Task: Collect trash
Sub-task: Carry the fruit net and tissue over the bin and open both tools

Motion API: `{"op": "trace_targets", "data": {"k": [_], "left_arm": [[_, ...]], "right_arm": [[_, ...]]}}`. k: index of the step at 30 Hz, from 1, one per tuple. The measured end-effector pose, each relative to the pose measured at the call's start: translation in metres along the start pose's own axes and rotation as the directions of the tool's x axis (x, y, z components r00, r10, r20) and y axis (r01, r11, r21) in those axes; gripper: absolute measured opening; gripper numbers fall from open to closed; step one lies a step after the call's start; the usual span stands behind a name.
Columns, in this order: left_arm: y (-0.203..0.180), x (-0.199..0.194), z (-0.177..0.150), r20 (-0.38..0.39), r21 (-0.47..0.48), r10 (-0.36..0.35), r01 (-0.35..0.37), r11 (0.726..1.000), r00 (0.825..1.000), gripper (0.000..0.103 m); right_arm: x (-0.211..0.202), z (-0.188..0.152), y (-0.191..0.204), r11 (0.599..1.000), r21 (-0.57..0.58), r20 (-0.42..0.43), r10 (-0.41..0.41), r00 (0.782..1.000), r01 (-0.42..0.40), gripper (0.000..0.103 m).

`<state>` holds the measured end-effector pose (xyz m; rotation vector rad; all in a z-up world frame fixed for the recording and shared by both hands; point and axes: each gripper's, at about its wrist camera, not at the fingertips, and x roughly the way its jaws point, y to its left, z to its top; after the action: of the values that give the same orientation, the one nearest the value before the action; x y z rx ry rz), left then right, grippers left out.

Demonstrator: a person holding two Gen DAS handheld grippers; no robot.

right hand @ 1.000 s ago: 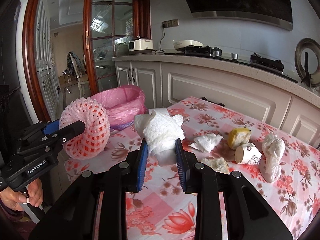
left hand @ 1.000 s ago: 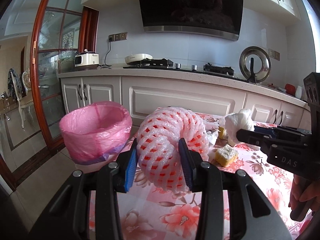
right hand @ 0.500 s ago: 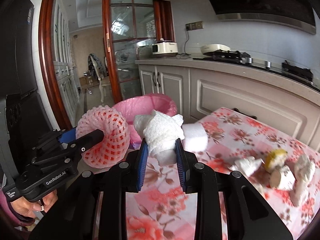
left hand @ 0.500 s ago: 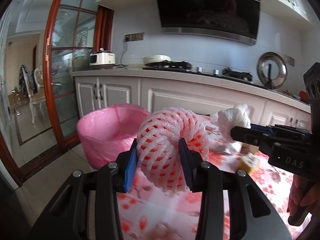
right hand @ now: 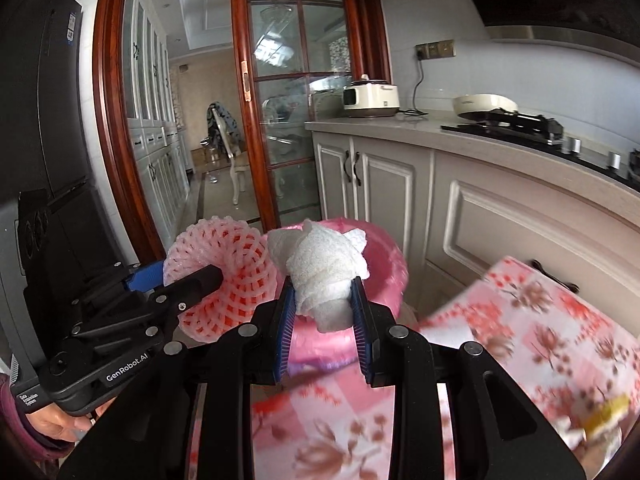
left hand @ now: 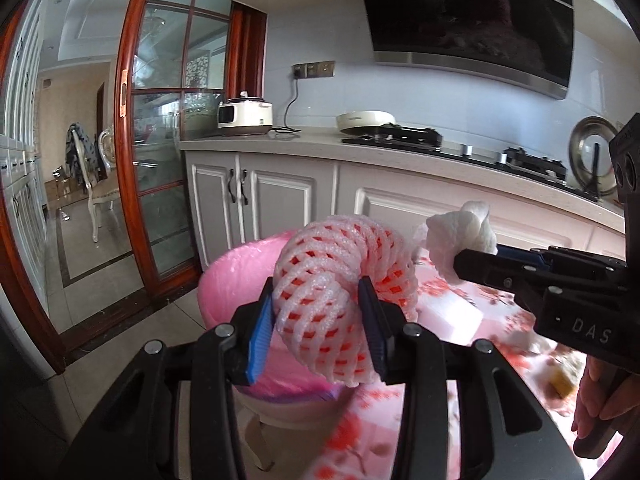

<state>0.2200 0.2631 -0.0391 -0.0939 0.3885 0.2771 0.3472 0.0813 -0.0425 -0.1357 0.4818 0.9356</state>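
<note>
Two hand-held grippers reach side by side toward a bin lined with a pink bag (left hand: 236, 276), each angled slightly downward. The left hand-held gripper (left hand: 316, 316) is clenched on a pink foam fruit net (left hand: 340, 276), its blue pads (left hand: 260, 328) pressing the curled net from both sides; the net sits in front of and above the bag's near rim, at the left edge of the tabletop (right hand: 540, 320) with its red-flowered cloth. The right hand-held gripper (right hand: 322, 316) is clenched on a wad of white paper towel (right hand: 320, 268), which bulges up out of the jaws and hangs against the pink bag (right hand: 384, 264) behind it. In the right wrist view the left hand-held gripper (right hand: 188, 280) shows at lower left with the foam net (right hand: 224, 272) just beside the towel wad (whether they touch cannot be told), and a hand (right hand: 60, 424) in a dark red sleeve grips its handle. In the left wrist view the right hand-held gripper (left hand: 476, 260) enters from the right edge with the white wad (left hand: 460, 236), fingers (left hand: 596, 400) of the other hand curled around its handle. Yellow and white scraps (right hand: 604, 416) lie blurred toward the tabletop's right edge.
</note>
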Motion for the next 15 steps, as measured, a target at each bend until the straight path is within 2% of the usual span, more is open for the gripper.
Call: {"op": "trace_targets", "data": {"k": [11,12,13,15], "left_arm": [[0.054,0.088,0.022,-0.058,-0.062,0.08,-0.083,0.995,0.995,0.043],[0.058,0.098,0.022,-0.068,-0.066,0.084,-0.089,0.994,0.994,0.047],[0.06,0.104,0.022,-0.072,-0.069,0.09,-0.095,0.993,0.993,0.058],[0.065,0.114,0.023,-0.07,-0.072,0.117,-0.122,0.99,0.991,0.07]], "right_arm": [[0.085,0.017,-0.025,0.996,0.045,-0.061,0.077,0.995,-0.074,0.03],[0.09,0.017,-0.027,0.996,0.047,-0.064,0.079,0.995,-0.076,0.032],[0.097,0.018,-0.03,0.996,0.054,-0.07,0.079,0.994,-0.075,0.038],[0.103,0.017,-0.034,0.994,0.065,-0.074,0.092,0.993,-0.087,0.04]]}}
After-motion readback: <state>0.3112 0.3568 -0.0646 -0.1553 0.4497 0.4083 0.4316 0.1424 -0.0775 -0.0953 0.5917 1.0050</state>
